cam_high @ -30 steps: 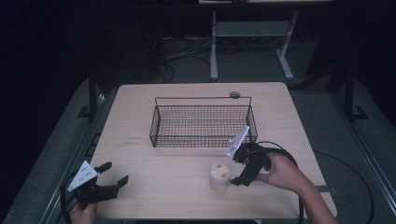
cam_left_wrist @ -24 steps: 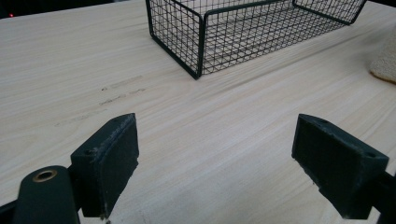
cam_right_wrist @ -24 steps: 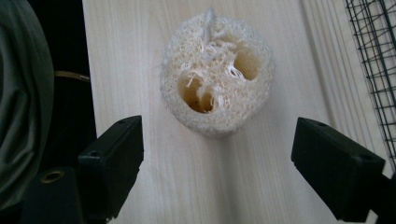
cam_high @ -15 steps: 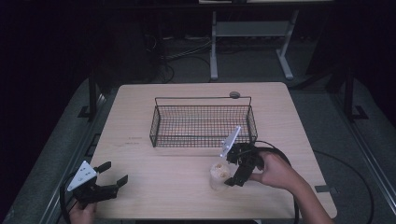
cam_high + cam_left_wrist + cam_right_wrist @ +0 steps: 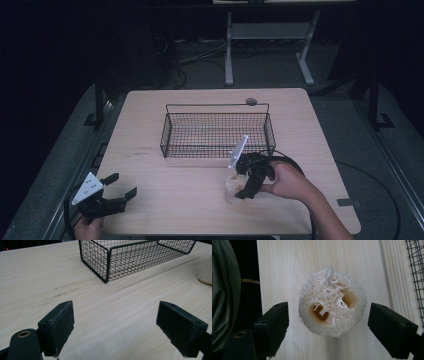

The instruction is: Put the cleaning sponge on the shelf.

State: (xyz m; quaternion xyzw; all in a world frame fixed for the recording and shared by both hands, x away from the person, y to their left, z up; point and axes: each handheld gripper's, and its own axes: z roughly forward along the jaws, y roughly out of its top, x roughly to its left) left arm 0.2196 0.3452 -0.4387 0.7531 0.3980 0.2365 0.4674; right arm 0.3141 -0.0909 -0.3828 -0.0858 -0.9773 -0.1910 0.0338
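Your right gripper [image 5: 328, 335] hangs directly over the loofah piece [image 5: 332, 305], its jaws spread wide with one on each side and neither touching. The loofah stands on the desk [image 5: 150, 125] near the front edge, just in front of the wire basket [image 5: 218, 131] at its right end; from the high view it sits at [image 5: 233, 184] under the gripper [image 5: 248, 186].

Lower straight down so the pads bracket the widest part of the sponge, not its upper rim. It looks soft and fibrous, so it will likely squash: close slowly and stop once it is held, or it may spring sideways out of the jaws. Keep the holes facing the camera so the pads bear on the rounded wall. The gap looks a little wider on the left-hand jaw, so centre before closing.

If the basket is the goal, lift clear of its front rim before moving across.

Your left gripper [image 5: 107, 197] rests spread and empty at the front left corner, well apart; leave it there.
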